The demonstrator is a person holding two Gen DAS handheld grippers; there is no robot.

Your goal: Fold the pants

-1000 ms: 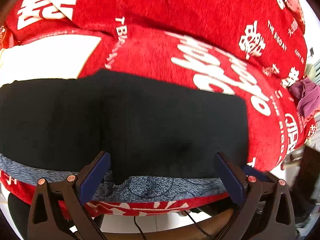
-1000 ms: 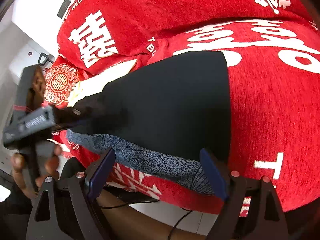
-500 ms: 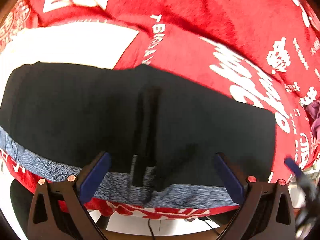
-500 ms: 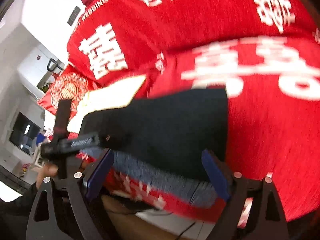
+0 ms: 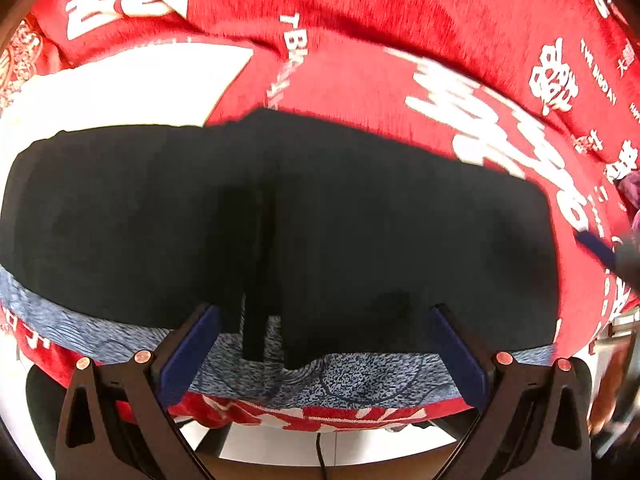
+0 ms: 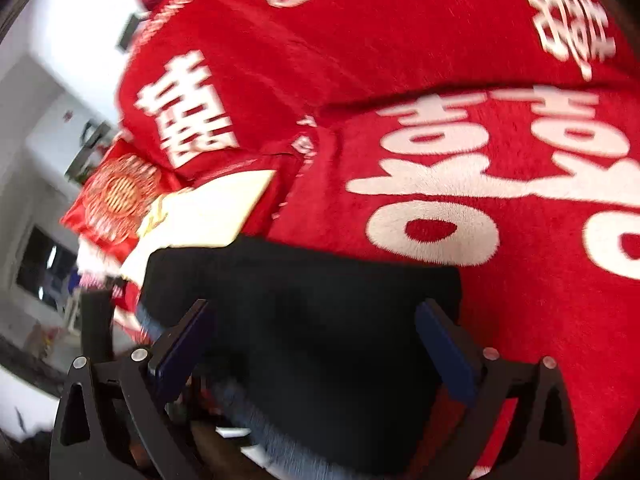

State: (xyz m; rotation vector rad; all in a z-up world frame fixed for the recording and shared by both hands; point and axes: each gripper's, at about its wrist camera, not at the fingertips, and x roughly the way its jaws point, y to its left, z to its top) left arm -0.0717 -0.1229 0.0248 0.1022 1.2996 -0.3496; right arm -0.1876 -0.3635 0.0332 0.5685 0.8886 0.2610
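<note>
Left gripper (image 5: 320,340) stands wide open and empty at the near edge of the black fabric pants (image 5: 280,220); right gripper (image 6: 312,340) is likewise spread wide, holding nothing, over the garment's right end. The pants lie flat across the red plush blanket with white lettering (image 5: 380,40), their near hem overlapping its blue-grey patterned border (image 5: 360,380). They appear laid leg on leg lengthwise, though layers are indistinct. Judgement: crosswise folds remain; neither end is grasped yet.

Pants (image 5: 320,220) on blanket (image 5: 360,40), before both hand-held grippers.
</note>
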